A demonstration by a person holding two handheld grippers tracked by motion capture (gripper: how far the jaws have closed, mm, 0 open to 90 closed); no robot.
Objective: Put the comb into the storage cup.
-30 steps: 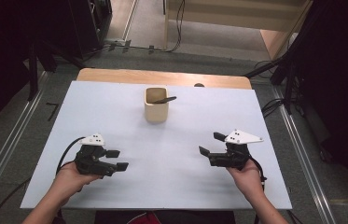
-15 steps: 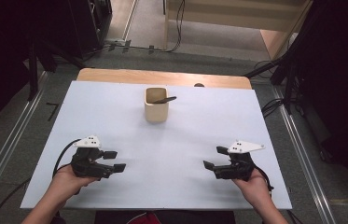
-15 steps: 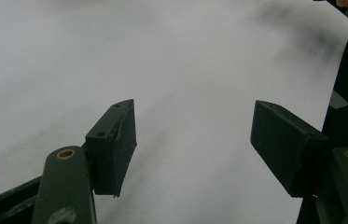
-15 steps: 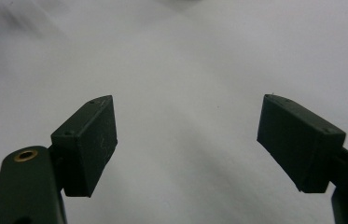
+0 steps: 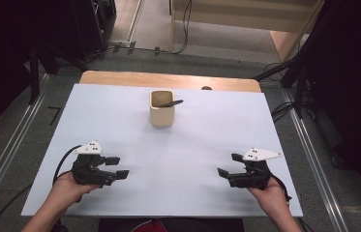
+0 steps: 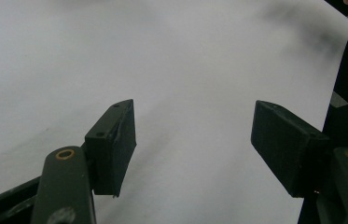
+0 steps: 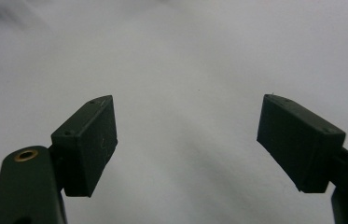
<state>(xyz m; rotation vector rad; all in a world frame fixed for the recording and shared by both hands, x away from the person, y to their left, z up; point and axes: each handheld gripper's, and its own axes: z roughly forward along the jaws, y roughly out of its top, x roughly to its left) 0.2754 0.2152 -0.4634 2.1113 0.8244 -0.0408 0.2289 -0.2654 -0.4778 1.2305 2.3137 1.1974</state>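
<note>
— Writing anywhere? High view first.
— None legible. The beige cup (image 5: 162, 108) stands upper centre on the white table (image 5: 197, 130), a dark utensil (image 5: 172, 103) leaning out of it, well apart from both grippers. The left gripper (image 5: 119, 166) sits lower left, jaws spread, nothing between them. The right gripper (image 5: 229, 164) sits lower right, likewise released.
— Changes from a second ago?
— The right gripper has drifted toward the lower right corner; the left has hardly shifted, and the cup is where it was.
— Left gripper view?
— Jaws wide apart over bare white tabletop, no print.
— Right gripper view?
— Same: spread jaws, empty, plain white surface.
</note>
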